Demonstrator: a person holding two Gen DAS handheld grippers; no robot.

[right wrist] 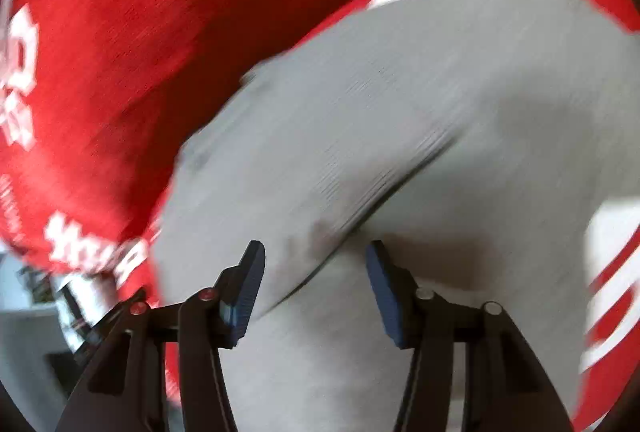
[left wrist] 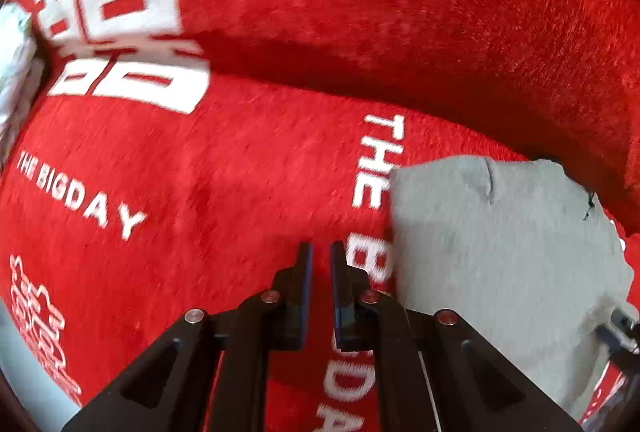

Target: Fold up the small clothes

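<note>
Red plush cloth (left wrist: 248, 191) printed "THE BIGDAY"; grey garment (left wrist: 500, 232) on it. Left gripper (left wrist: 320, 256) nearly closed, empty. Right gripper (right wrist: 316, 256) parted over garment, gripping nothing.

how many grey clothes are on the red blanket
1. A single grey garment lies on the red blanket, right of the left gripper and under the right gripper. More could lie outside these views.

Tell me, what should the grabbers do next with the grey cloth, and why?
Probably the right gripper should come down and pinch the cloth's fold edge. Its jaws stand open over the cloth, holding nothing. The left gripper is shut and empty, over the red blanket beside the cloth.
</note>
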